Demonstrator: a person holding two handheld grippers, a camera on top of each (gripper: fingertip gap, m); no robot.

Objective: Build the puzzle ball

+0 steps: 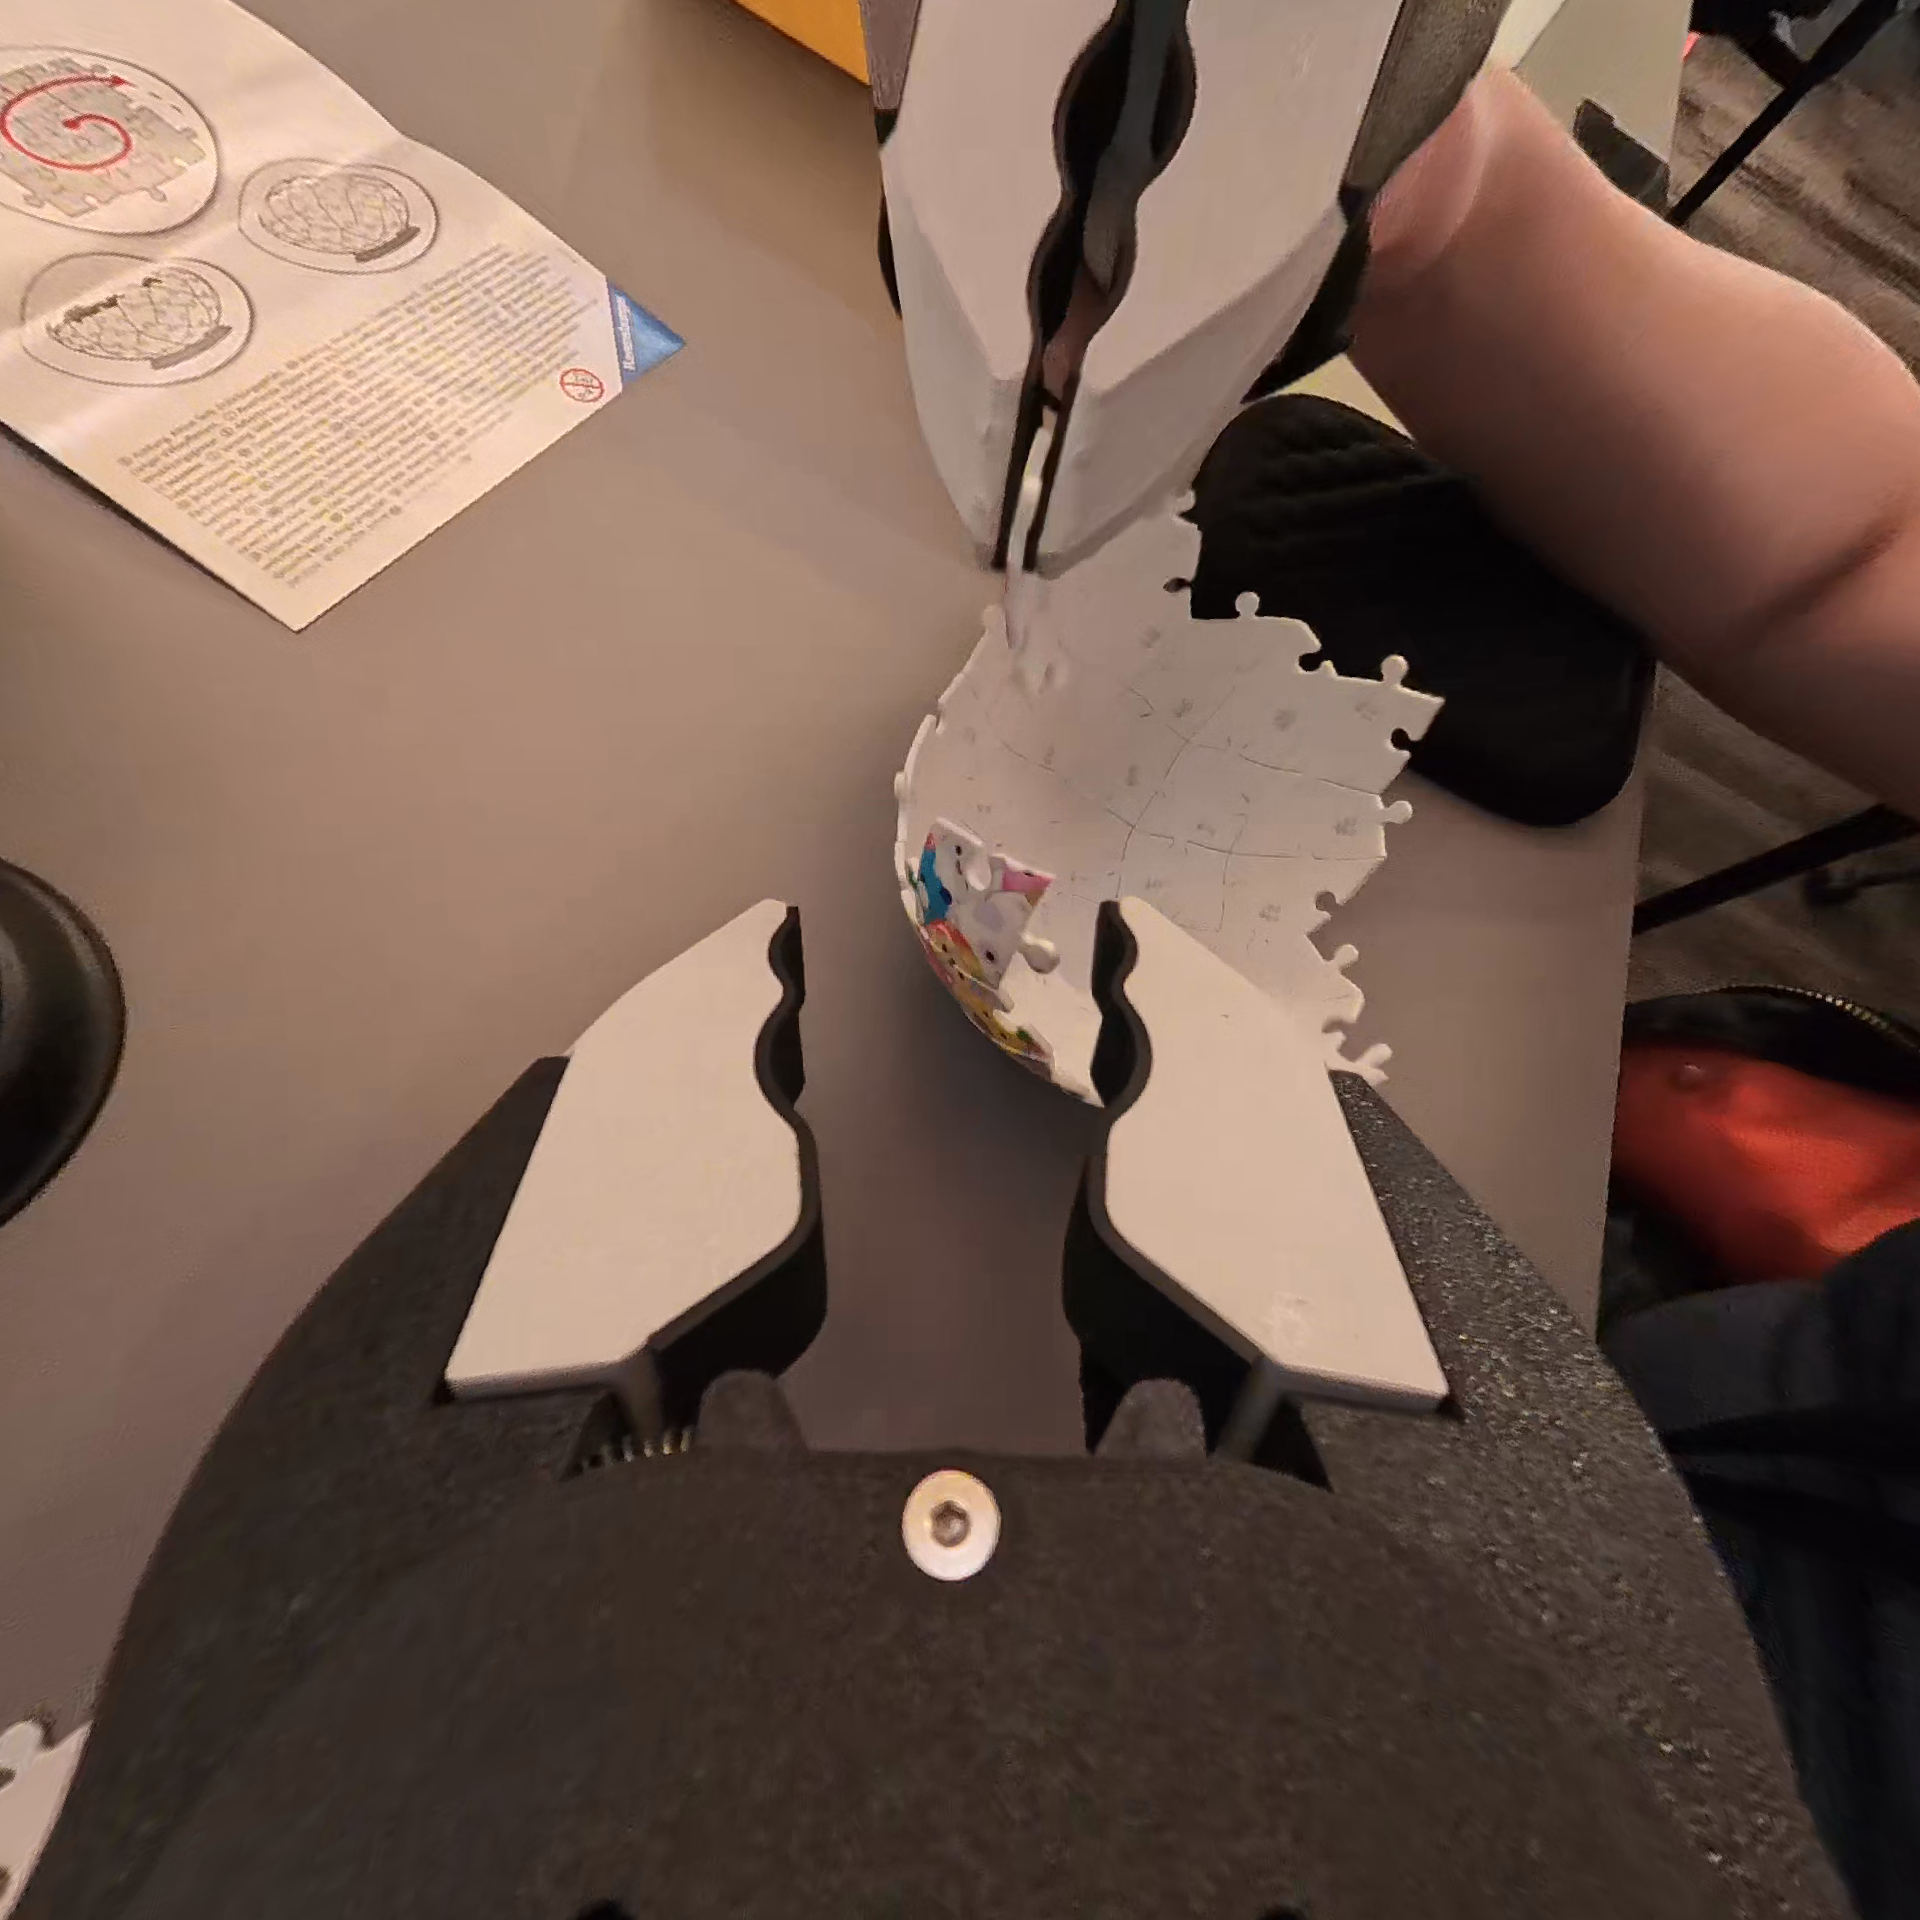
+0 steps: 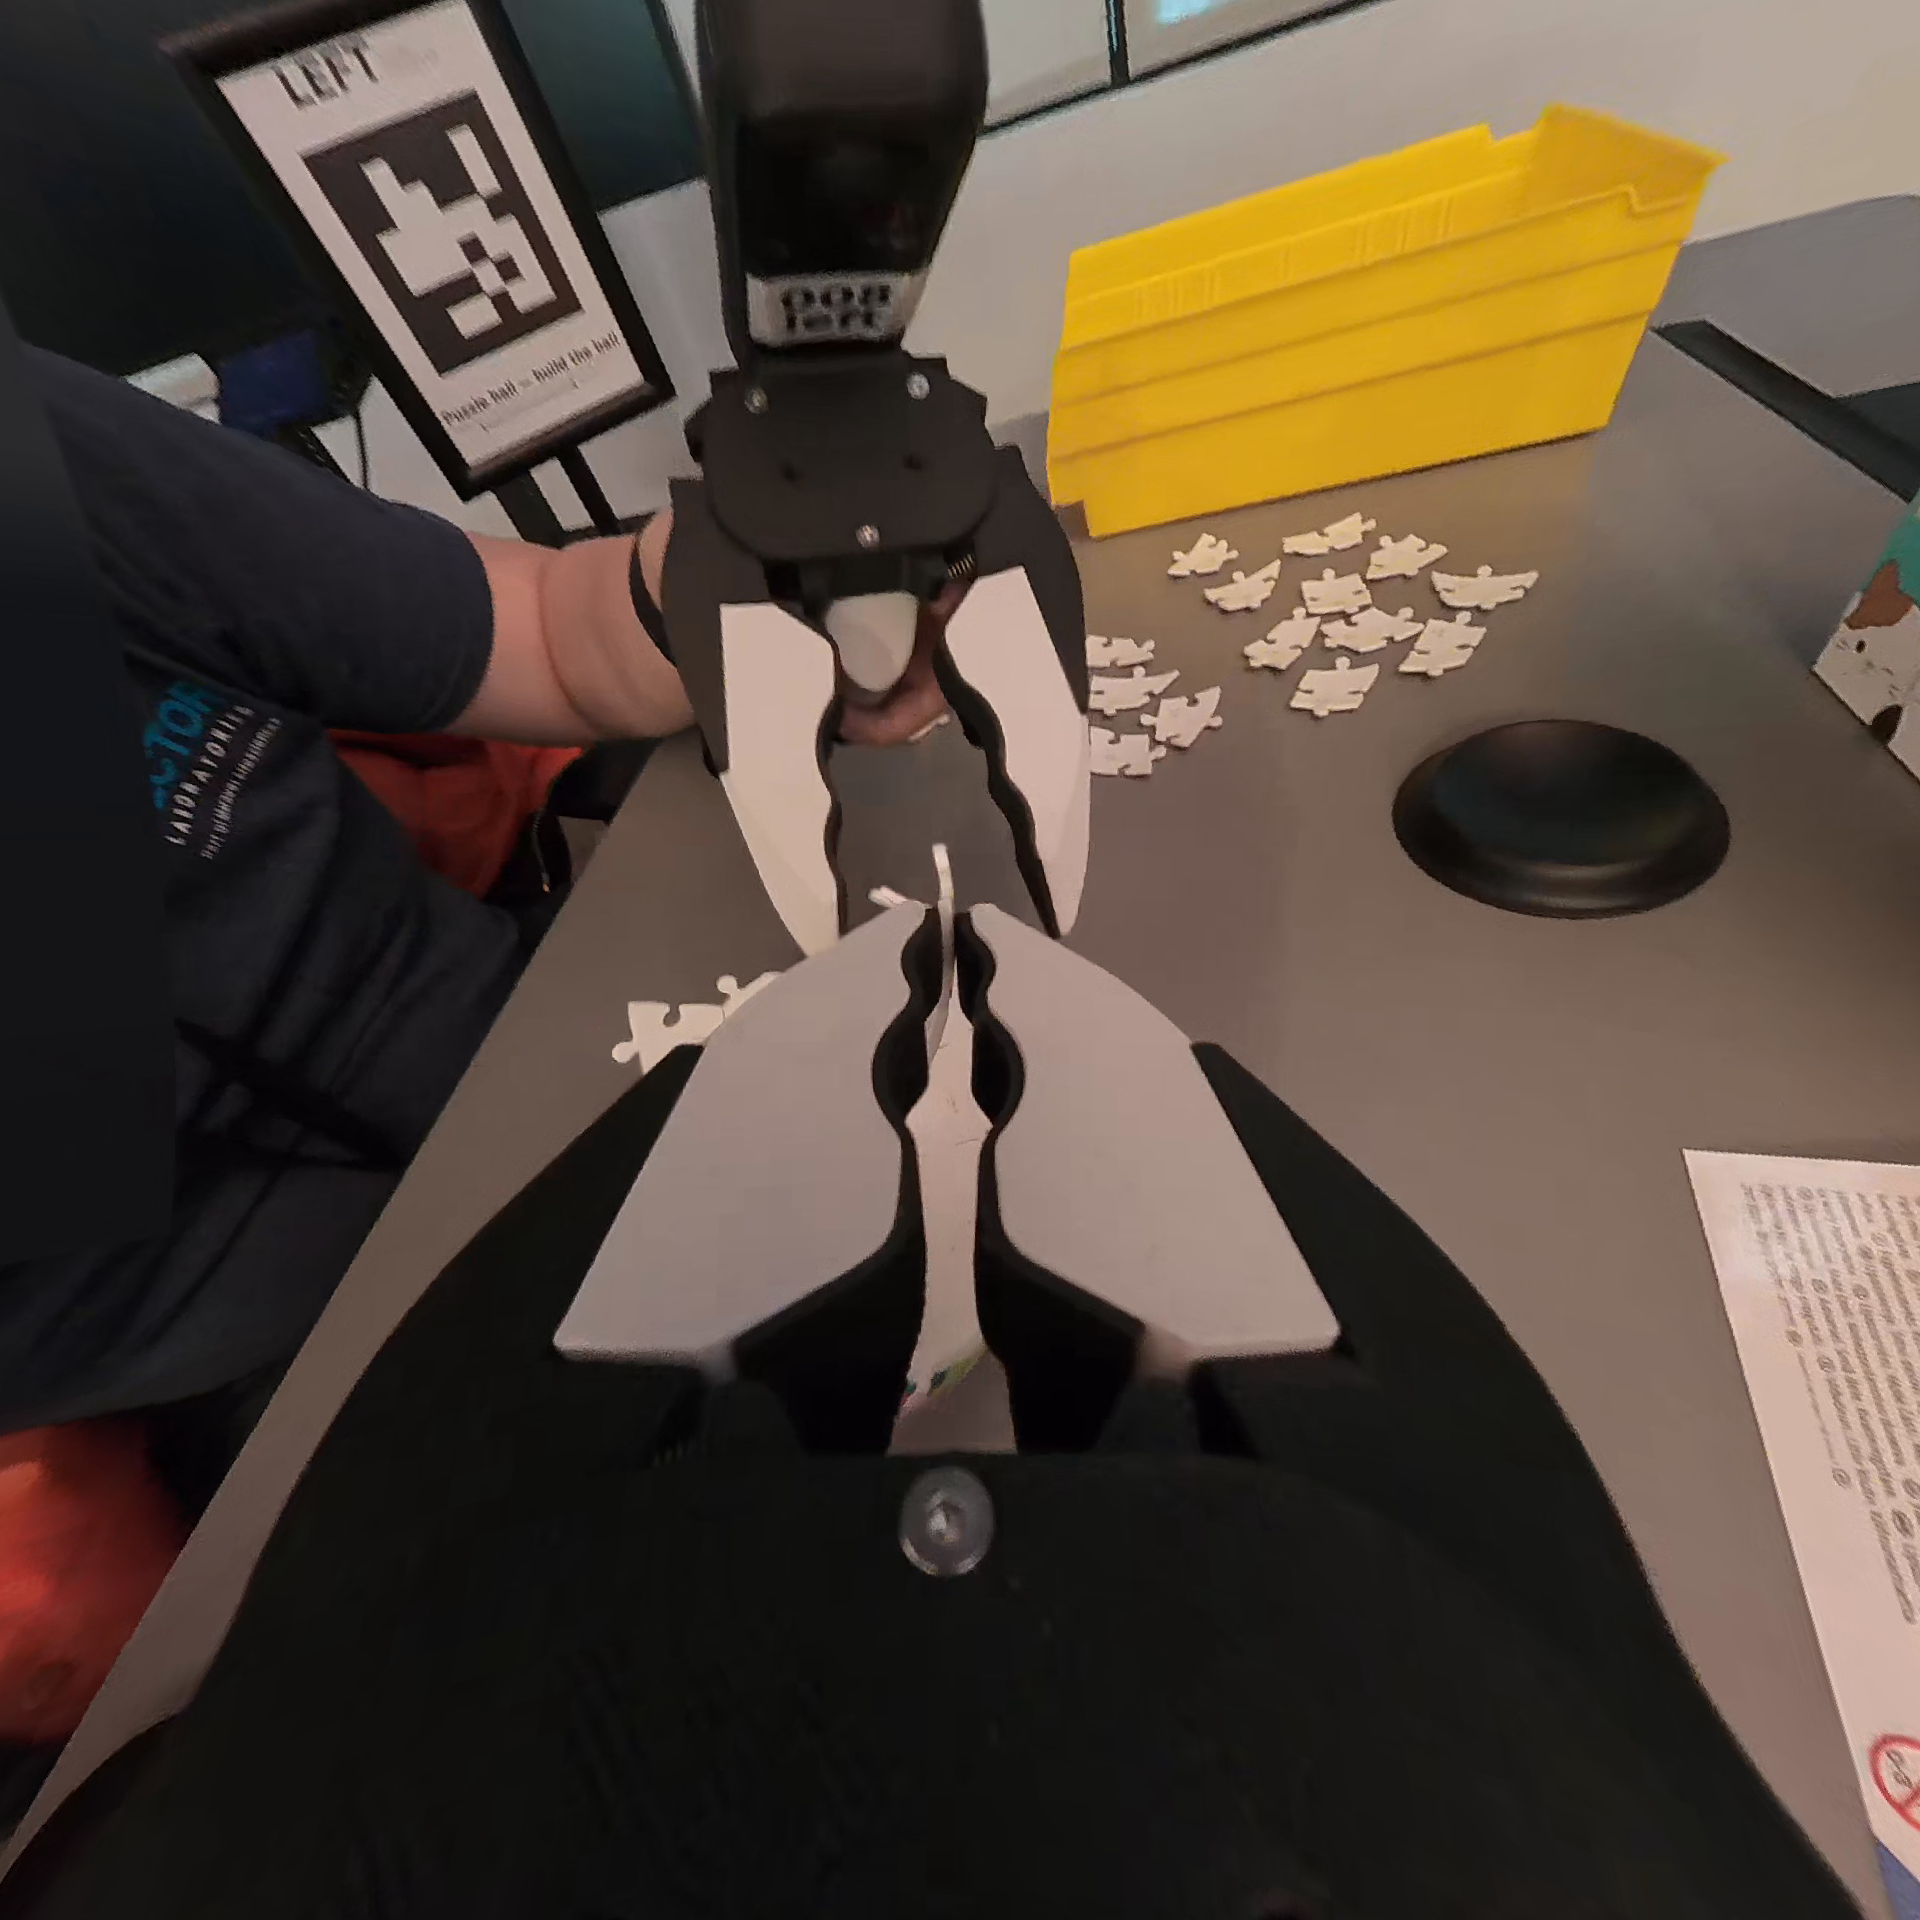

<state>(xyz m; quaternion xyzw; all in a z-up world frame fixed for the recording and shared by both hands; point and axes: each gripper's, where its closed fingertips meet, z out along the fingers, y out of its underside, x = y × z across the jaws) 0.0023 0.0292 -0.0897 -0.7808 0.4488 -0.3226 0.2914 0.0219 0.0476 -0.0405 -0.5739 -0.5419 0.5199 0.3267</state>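
Observation:
The partly built puzzle ball [image 1: 1164,769] is a curved shell, white inside and with a colourful outside [image 1: 971,961]. It is tilted above the grey table [image 1: 520,831]. My right gripper [image 1: 1023,561] comes in from the top of the left wrist view and is shut on the shell's upper rim. In the right wrist view, the right gripper [image 2: 945,920] has the white shell [image 2: 948,1143] clamped between its pads. My left gripper [image 1: 951,920] is open, and the shell's lower part lies just past its tips, behind its right finger. Its fingers [image 2: 769,748] face the right gripper.
Several loose white pieces [image 2: 1340,613] lie beside a yellow bin [image 2: 1351,332]. A black round cap [image 2: 1558,821] sits in the table. An instruction sheet [image 1: 291,312] lies at the left. A framed marker sign [image 2: 436,239] stands behind. The table edge [image 1: 1621,935] is on the right. Spacing between my two grippers at the tips: around 6 centimeters. About 15 centimeters separates my left fingertips from the black round cap [image 2: 1558,821].

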